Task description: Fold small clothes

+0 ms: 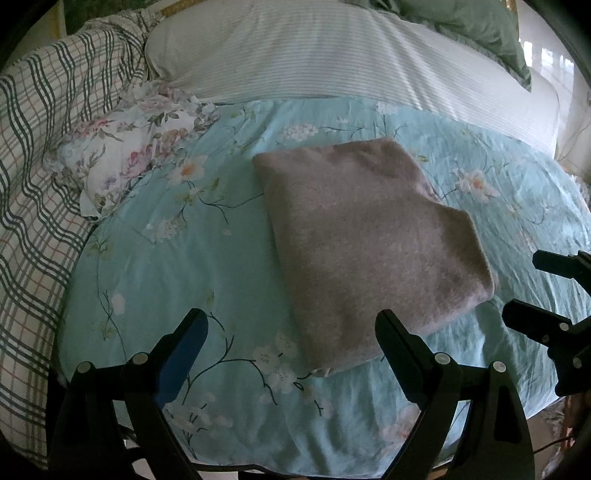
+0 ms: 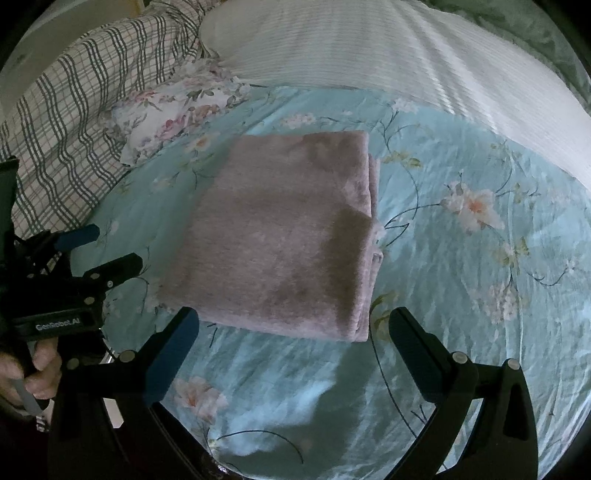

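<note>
A mauve-grey garment (image 1: 365,236) lies folded into a thick rectangle on the light blue floral bedspread (image 1: 177,266). The right wrist view shows the same garment (image 2: 280,236) with its stacked layers along the right edge. My left gripper (image 1: 291,328) hovers open just before the garment's near corner, nothing between its fingers. My right gripper (image 2: 293,325) is open too, its fingers spread just short of the garment's near edge. Each gripper appears in the other's view: the right gripper (image 1: 535,291) at the right, the left gripper (image 2: 110,247) at the left, held by a hand (image 2: 33,373).
A floral-print pillow (image 1: 125,155) lies to the garment's upper left. A plaid quilt (image 1: 40,177) is bunched along the left side. A white striped pillow (image 1: 332,55) and a green cushion (image 1: 480,26) sit at the head. The bed's near edge runs under both grippers.
</note>
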A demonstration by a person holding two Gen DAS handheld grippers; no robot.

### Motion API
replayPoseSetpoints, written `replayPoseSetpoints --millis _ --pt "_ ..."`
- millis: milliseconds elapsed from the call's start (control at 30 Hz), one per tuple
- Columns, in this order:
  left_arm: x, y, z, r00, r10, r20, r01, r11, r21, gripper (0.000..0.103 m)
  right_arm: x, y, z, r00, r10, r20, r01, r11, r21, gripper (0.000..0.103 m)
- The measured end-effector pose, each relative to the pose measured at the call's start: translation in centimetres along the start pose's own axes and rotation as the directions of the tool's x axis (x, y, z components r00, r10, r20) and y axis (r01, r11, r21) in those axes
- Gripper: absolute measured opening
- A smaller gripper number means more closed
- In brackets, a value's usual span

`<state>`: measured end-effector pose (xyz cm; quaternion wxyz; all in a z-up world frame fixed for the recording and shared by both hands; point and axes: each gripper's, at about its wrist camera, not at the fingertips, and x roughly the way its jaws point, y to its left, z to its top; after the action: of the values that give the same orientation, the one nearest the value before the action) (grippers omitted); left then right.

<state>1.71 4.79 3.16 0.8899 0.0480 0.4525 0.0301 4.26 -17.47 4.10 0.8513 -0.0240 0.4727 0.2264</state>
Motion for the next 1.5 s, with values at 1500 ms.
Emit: replayPoseSetpoints --millis 1500 --pt "0.4 -0.2 0.4 1.000 -0.014 -0.004 0.014 1.000 -0.001 0.093 0.9 -0.2 0.8 1.000 0.013 0.006 -0.013 1.000 0.000 0.102"
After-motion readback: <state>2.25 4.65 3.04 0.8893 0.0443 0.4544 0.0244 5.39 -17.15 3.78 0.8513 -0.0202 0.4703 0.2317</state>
